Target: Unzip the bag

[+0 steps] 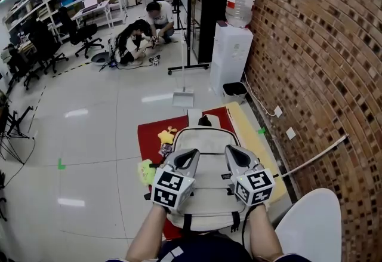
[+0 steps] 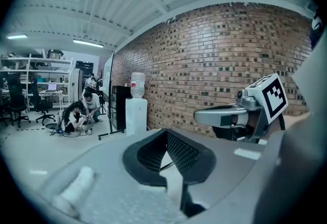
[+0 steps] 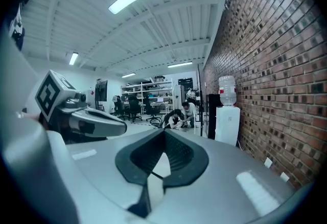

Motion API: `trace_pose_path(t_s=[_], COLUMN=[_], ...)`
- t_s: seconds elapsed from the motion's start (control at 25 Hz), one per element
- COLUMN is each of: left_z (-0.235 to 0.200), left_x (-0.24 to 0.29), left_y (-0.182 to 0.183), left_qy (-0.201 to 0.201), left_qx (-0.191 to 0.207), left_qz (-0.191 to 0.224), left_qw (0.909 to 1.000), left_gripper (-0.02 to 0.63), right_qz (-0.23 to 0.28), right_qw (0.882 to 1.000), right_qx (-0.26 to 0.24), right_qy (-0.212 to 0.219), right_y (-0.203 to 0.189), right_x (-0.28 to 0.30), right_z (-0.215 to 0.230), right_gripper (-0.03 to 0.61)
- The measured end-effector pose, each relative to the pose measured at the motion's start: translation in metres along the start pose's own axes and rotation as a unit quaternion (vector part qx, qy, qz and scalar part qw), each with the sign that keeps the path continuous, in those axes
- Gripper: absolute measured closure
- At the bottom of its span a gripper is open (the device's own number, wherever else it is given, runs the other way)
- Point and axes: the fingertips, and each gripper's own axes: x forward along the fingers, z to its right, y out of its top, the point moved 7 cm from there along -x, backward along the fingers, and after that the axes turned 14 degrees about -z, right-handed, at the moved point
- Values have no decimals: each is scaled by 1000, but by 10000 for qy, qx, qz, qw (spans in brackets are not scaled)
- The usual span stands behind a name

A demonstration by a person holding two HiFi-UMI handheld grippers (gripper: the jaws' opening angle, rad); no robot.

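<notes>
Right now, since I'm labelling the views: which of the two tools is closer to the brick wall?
The right tool, on the head view's right, on the side of the brick wall; the left tool sits farther from it.

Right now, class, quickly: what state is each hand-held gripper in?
Left hand-held gripper: closed, holding nothing.
Right hand-held gripper: closed, holding nothing.

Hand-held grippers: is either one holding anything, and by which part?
Nothing is held. The left hand-held gripper and the right hand-held gripper both have their jaws together with nothing between them, above the bag.
</notes>
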Motion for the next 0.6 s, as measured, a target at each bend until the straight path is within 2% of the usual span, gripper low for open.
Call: trace_pose_path(t_s=[0.36,0.6], left_z=[7,5], left_x=[-12,-14], left_y=[17,19], left_qy=[-47,-24], left_qx=[44,105], left_qz=[298,348], left_qw=[9995,9993], left_gripper=[611,611], right_qz=[290,320], right_qw=[9986,9984], right_qx=[-157,-191], right_qy=[403,430], right_y=[21,24], right_x=[-5,-6], right_z=[-25,-25], right_gripper=[574,574])
